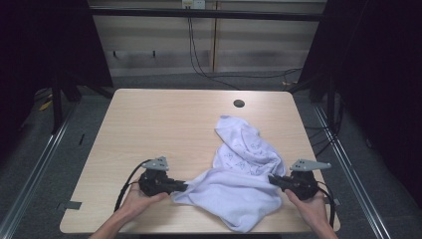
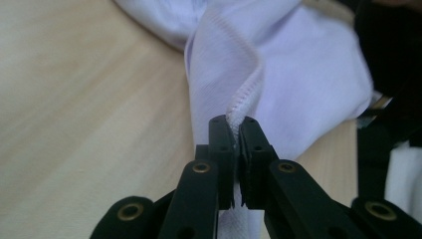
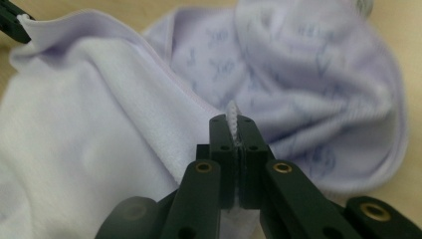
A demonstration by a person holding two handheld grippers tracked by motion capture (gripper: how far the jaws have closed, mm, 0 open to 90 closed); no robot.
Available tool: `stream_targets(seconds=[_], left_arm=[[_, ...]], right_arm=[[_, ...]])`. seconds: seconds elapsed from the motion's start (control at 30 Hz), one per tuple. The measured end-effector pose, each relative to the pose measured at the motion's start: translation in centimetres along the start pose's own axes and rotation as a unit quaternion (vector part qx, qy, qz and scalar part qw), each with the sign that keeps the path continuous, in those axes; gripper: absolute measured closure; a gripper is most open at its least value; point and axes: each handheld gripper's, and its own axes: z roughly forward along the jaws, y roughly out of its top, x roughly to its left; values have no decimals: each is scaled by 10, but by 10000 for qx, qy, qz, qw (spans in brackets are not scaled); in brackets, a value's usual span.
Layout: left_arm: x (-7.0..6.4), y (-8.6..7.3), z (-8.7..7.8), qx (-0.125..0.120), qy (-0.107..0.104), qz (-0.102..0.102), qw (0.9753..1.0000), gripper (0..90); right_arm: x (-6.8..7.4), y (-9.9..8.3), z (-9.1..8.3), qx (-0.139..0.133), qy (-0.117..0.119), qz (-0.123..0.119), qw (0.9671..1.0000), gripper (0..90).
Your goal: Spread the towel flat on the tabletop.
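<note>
Both pairs of jaws are pressed tight together with cloth between them. The left gripper (image 2: pixel 234 122) pinches a stitched hem of the white towel (image 1: pixel 239 177), the seam standing up in a small ridge just above the black tips. The right gripper (image 3: pixel 233 119) bites another hemmed edge the same way, a sliver of fabric poking out between its closed jaws.

From where I stand, the person's left hand (image 1: pixel 137 199) and right hand (image 1: pixel 311 204) sit near the front edge of the desk (image 1: pixel 164 119), well apart, with the towel sagging between them. The two holds look like neighbouring corners or points along one edge. My guess is that gripping there lets the person pull the cloth taut and spread it flat, or lift it to start a fold.

For now the towel is anything but flat. Its plain side bunches toward the front right of the desk, and a patterned part with faint blue marks heaps up behind, trailing toward the middle and right. Near the far edge a small dark cable hole (image 1: pixel 239 103) sits clear of the cloth.
</note>
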Motion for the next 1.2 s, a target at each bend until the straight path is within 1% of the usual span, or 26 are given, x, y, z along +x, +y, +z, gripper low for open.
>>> stream_targets(seconds=[0.03,0.1,0.13,0.2,0.23,0.3,0.33,0.4,0.5,0.53,0.57,0.6,0.63,0.67,0.7,0.73,0.8,0.87,0.9,0.93,0.97,1.0,1.1,1.13,1.17,1.2], left_arm=[[1,-1,2,92,52,-2,9999,864],[7,-1,3,116,115,-87,9998,864],[10,-1,3,121,225,-124,9996,864],[20,-3,3,217,404,-217,9987,865],[20,-3,3,217,404,-217,9987,864],[28,-3,1,176,465,-364,9981,864],[31,-3,0,113,513,-422,9977,864],[38,-2,-5,47,558,-473,9973,865],[51,0,-14,-217,573,-629,9961,865],[57,-1,-17,-301,591,-726,9952,865],[67,-5,-23,-311,702,-858,9933,865],[67,-5,-23,-311,702,-858,9933,865],[72,-5,-28,-353,814,-881,9922,865],[80,-5,-36,-577,906,-1039,9888,865],[80,-5,-36,-577,906,-1039,9888,865],[85,-4,-41,-736,946,-1161,9860,865],[88,0,-48,-745,1170,-1038,9849,866],[92,3,-58,-1037,1162,-1146,9811,866],[94,7,-64,-1128,1232,-1117,9796,867],[94,10,-69,-1290,1191,-1163,9776,867],[94,14,-76,-1533,1059,-1205,9751,867],[92,20,-84,-1682,1071,-1149,9732,867],[85,41,-105,-1903,1168,-885,9707,867],[81,51,-113,-2032,1203,-798,9684,868],[80,57,-119,-2100,1204,-748,9674,867],[76,67,-127,-2197,1249,-644,9654,868]], right_arm=[[-2,-8,5,145,-26,49,9999,882],[-4,-15,14,380,-54,105,9992,883],[-5,-15,19,457,-74,41,9989,884],[-13,-7,32,405,-162,6,9990,886],[-13,-7,32,405,-162,6,9990,886],[-21,-1,41,316,-139,68,9994,887],[-29,11,54,279,-198,102,9994,887],[-31,15,59,279,-199,116,9993,887],[-35,33,81,220,-278,88,9993,887],[-36,39,89,208,-265,56,9994,887],[-36,54,106,223,-244,75,9994,887],[-36,54,106,223,-244,75,9994,887],[-37,65,121,200,-199,56,9996,887],[-38,70,126,193,-184,65,9996,887],[-39,76,133,212,-195,26,9996,887],[-39,76,133,212,-195,26,9996,887],[-42,90,147,204,-207,78,9995,887],[-45,100,153,118,-123,140,9998,887],[-49,110,149,-110,26,274,9996,886],[-51,115,144,-223,90,306,9992,886],[-51,123,136,-351,95,292,9989,886],[-51,123,136,-351,95,292,9989,886],[-52,151,99,-857,139,200,9960,886],[-52,161,85,-990,85,132,9950,886],[-51,172,68,-1149,48,80,9933,886],[-52,178,58,-1247,52,38,9922,886]])
